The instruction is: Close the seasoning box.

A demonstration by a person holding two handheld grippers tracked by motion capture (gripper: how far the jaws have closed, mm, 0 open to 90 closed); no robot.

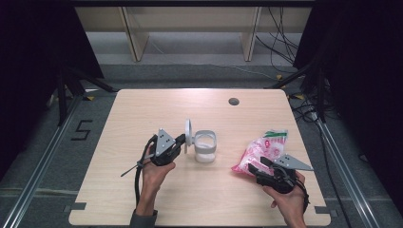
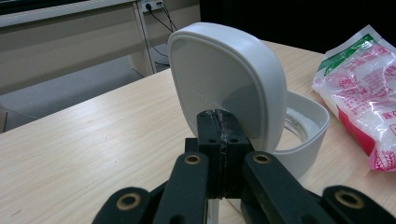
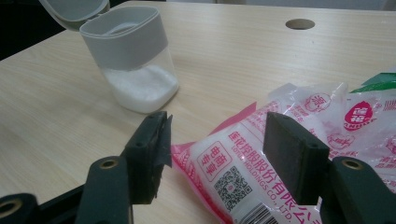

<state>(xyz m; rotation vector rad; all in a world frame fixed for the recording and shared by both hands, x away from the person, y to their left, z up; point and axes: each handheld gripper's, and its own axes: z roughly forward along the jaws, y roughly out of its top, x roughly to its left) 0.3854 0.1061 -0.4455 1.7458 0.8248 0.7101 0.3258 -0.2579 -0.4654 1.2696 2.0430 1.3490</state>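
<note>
A clear container with a grey collar stands mid-table, holding white grains. Its white hinged lid is raised upright. My left gripper is shut, and its tips rest against the lower part of the lid, pads together with white grains on them. A pink and white bag of white grains lies at the right. My right gripper is open, its jaws straddling the bag's near corner without squeezing it.
The wooden table has a round cable hole near its far edge. Bare tabletop lies left of the container and along the front. Beyond the table are a shelf unit's legs and cables on the floor.
</note>
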